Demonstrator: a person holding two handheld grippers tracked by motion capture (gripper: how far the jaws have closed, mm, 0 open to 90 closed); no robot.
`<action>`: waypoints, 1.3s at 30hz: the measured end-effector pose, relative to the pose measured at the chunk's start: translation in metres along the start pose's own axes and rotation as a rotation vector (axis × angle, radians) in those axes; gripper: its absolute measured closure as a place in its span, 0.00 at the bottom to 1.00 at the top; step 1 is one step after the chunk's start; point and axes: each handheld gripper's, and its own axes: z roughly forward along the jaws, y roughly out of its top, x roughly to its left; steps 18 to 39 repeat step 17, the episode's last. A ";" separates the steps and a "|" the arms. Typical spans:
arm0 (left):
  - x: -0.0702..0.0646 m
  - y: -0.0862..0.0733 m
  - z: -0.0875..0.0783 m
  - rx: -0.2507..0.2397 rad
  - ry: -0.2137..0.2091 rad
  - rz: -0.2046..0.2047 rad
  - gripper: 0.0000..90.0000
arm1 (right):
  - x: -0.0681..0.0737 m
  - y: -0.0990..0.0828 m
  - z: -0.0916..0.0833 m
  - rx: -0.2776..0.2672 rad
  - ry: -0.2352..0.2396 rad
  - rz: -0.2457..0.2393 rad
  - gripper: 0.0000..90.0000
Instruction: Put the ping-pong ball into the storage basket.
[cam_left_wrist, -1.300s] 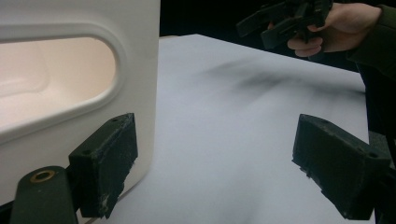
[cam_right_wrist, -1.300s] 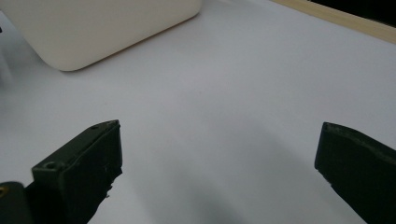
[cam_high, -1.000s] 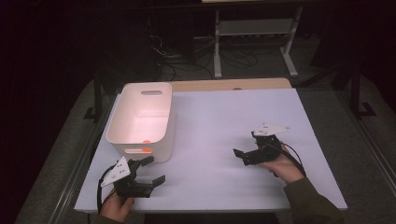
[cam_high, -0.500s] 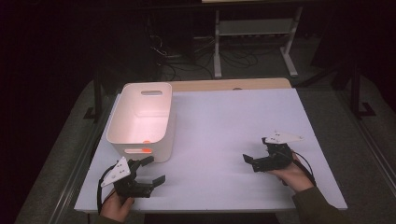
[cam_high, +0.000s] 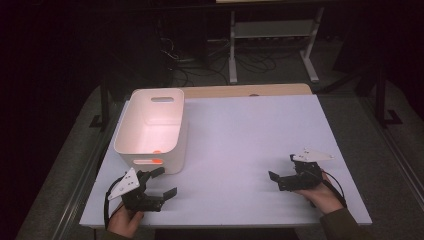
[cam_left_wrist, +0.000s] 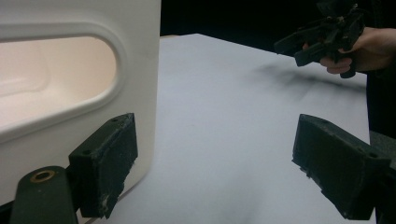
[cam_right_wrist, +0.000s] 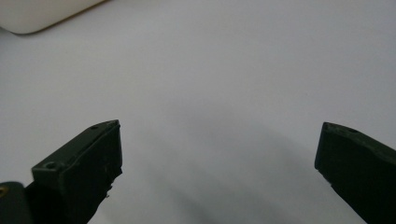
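Note:
A white plastic bin (cam_high: 150, 127) with handle slots stands on the left of the white table (cam_high: 240, 125). A small orange mark (cam_high: 156, 161) shows on its near wall. My left gripper (cam_high: 166, 181) is open just in front of the bin, near the table's front edge. In the left gripper view the left gripper (cam_left_wrist: 224, 158) holds nothing, and the bin's wall (cam_left_wrist: 70, 93) sits close by its left jaw. My right gripper (cam_high: 281, 167) is open at the front right with bare table between its jaws (cam_right_wrist: 219, 163). A corner of the bin (cam_right_wrist: 37, 14) lies far off.
A wooden strip (cam_high: 240, 90) runs along the table's far edge. Behind it stand a metal rack (cam_high: 272, 30) and loose cables on a dark floor. The other hand and its gripper (cam_left_wrist: 292, 49) show far off in the left gripper view.
My right gripper has drawn back toward the table's near right and dropped lower. The left gripper and the bin have stayed put.

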 end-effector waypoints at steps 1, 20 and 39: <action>0.000 0.000 0.000 0.000 -0.001 0.001 0.15 | 0.000 -0.002 -0.001 0.004 -0.006 0.003 0.00; 0.000 0.000 0.000 0.004 -0.002 0.001 0.15 | -0.001 -0.010 0.002 0.045 -0.028 -0.013 0.00; 0.000 0.000 0.000 0.004 -0.002 0.001 0.15 | -0.001 -0.010 0.002 0.045 -0.028 -0.013 0.00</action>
